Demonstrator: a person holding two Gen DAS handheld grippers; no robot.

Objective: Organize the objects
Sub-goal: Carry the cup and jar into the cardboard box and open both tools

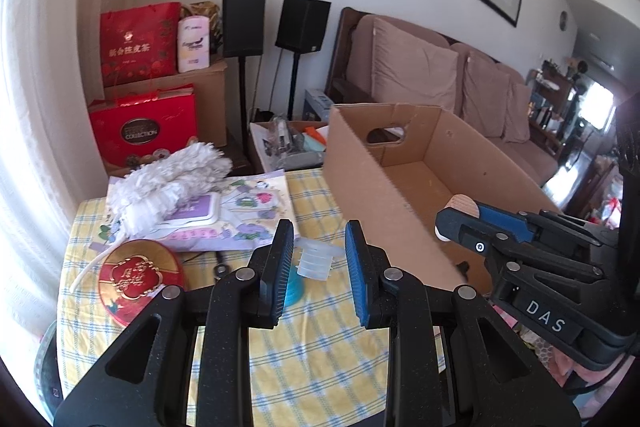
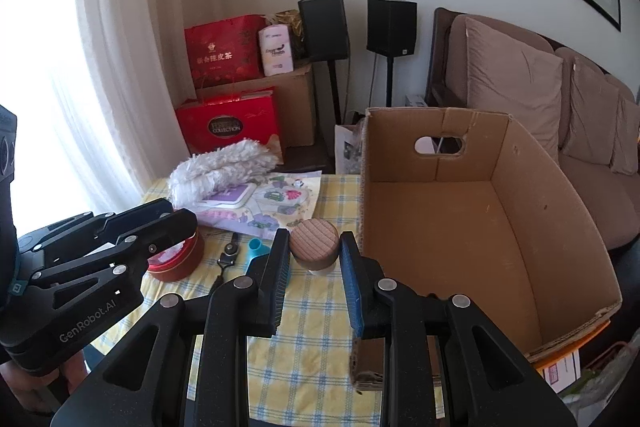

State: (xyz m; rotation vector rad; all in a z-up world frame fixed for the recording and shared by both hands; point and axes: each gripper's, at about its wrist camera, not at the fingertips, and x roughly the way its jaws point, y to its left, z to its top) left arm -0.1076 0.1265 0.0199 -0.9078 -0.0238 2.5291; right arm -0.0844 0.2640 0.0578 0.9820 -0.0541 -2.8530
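**Seven loose items, one empty box: sorting barely begun**

1. Red round tin (image 1: 140, 277) — near the left edge of the tabletop (image 1: 320, 347); the right wrist view shows white stuff in its open top.
2. White fluffy duster head (image 1: 172, 179) — far left corner, lying over a purple-lidded wipes pack (image 1: 196, 211) and a printed floral sheet (image 1: 256, 211).
3. Black strap with clip (image 2: 228, 255) — middle of the tabletop, plain in the right wrist view; the left wrist view shows only a sliver of it.
4. Clear ribbed stopper (image 1: 314, 261) on a blue base — middle of the tabletop. The left gripper (image 1: 320, 263) stands open around it, pads (image 1: 282, 267) either side, not visibly touching. The right wrist view hides the stopper behind the finger and shows only the blue part.
5. Wooden-capped jar (image 2: 314, 245) — held by the right gripper (image 2: 314, 255), jaws closed on its ribbed cap, above the tabletop just left of the box's near wall. The left wrist view puts it over the box rim.
6. Cardboard box (image 2: 540, 227) — right side of the tabletop, handle cut-out in the far wall. Its floor is bare.

Progress, as judged: nothing is boxed yet. The jar looks to be first in; the stopper, tin, strap, duster and wipes remain.
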